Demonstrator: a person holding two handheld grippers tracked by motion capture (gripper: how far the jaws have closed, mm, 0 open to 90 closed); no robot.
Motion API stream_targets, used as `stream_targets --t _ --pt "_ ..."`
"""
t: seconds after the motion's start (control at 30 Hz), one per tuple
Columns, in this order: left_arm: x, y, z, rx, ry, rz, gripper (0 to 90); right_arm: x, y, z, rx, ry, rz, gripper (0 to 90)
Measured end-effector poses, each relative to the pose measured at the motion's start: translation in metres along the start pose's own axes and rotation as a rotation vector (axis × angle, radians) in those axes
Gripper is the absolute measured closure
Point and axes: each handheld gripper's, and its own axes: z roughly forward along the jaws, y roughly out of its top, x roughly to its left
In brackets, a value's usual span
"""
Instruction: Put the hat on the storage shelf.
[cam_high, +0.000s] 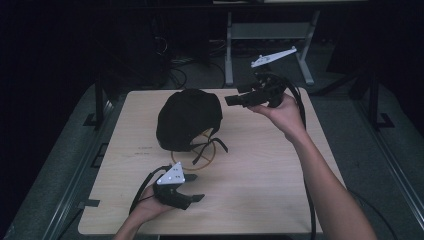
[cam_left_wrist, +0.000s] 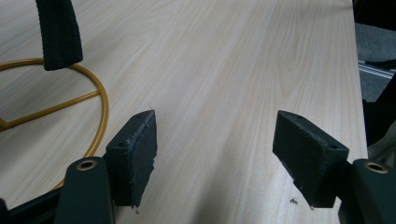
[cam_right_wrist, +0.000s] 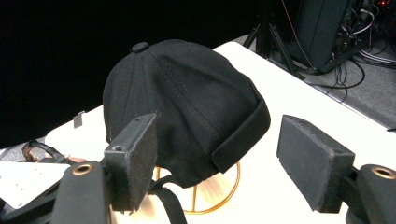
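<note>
A black cap (cam_high: 189, 119) sits on a gold wire stand (cam_high: 202, 156) in the middle of the light wooden table (cam_high: 260, 200), and its strap (cam_high: 209, 149) hangs down over the ring. My left gripper (cam_high: 196, 187) rests low near the front edge, just in front of the stand, open. In the left gripper view the jaws (cam_left_wrist: 215, 140) frame bare wood, with the stand's ring (cam_left_wrist: 100, 100) and strap (cam_left_wrist: 58, 32) off to the left. My right gripper (cam_high: 227, 100) is held above the back right of the table, pointing at the cap (cam_right_wrist: 187, 107), open (cam_right_wrist: 217, 140), with the cap just beyond its pads.
A grey metal frame (cam_high: 229, 50) and loose cables (cam_high: 175, 75) stand on the floor behind the table. The right gripper view catches the left gripper's grey plate (cam_right_wrist: 18, 182) at its bottom left. Bare tabletop spreads right of the stand.
</note>
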Motion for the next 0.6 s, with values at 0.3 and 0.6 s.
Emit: stream_targets --t 0.3,0.6 --pt "0.000 -0.001 0.000 -0.004 -0.002 -0.011 29.5 -0.005 -0.010 -0.011 0.001 -0.016 0.008 27.5" --pt "0.000 -0.002 0.000 -0.003 0.000 -0.016 29.0 -0.009 -0.022 -0.023 0.006 -0.033 0.016 26.7"
